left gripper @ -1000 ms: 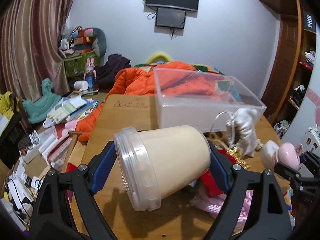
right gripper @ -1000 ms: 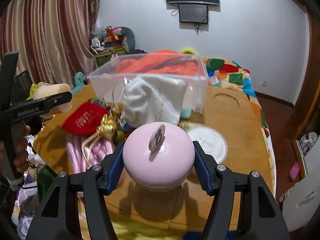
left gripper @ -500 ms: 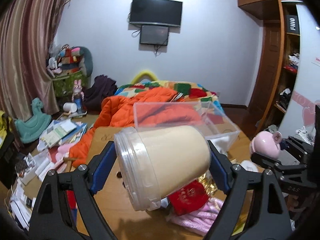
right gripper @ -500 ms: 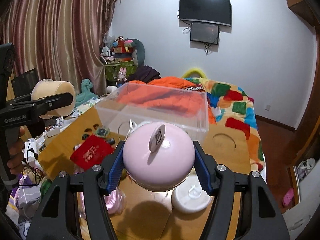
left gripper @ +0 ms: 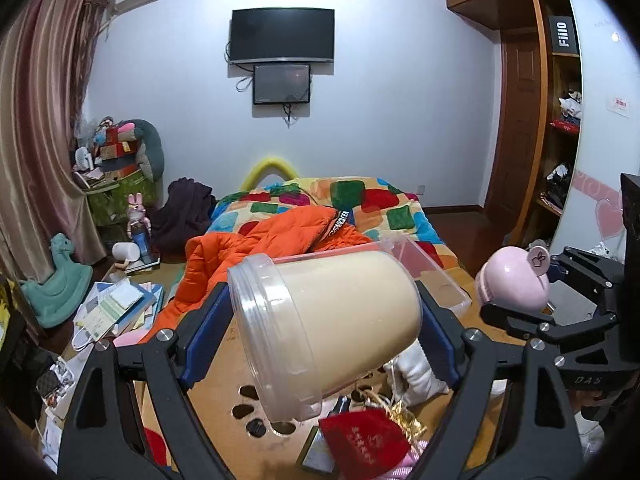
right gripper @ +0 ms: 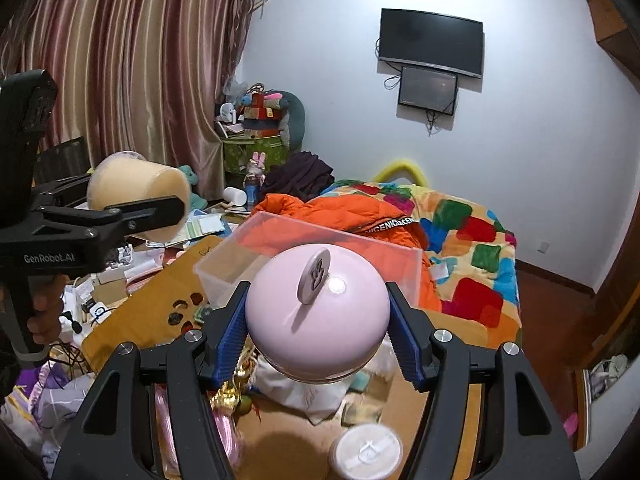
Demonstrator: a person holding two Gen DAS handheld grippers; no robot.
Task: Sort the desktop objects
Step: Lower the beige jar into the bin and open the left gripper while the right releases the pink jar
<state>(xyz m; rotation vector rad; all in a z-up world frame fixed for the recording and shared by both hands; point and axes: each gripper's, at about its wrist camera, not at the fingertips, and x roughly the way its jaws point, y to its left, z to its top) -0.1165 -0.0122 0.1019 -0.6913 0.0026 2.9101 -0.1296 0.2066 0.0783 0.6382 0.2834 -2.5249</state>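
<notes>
Gripping one item each, both grippers hang in the air above a cluttered wooden table (right gripper: pixel 132 316). The left gripper (left gripper: pixel 320 324) is clenched on a cream plastic jar (left gripper: pixel 332 328), tilted with its clear screw lid toward the camera. The right gripper (right gripper: pixel 318 324) clasps a pink domed container (right gripper: pixel 318 312) by its sides, upright, a small knob on top. Both loads sit well clear of the tabletop, probably so they can travel over the clutter toward the clear plastic bin (right gripper: pixel 224 268), which stands at the table's far edge, apparently empty. Below lie a white cloth pouch (left gripper: pixel 416 368), a red pouch (left gripper: pixel 364 444) and a white round lid (right gripper: pixel 366 452) near the near edge. Open air above the bin leaves room to lower either item; the two grippers are close side by side, so they could bump.
</notes>
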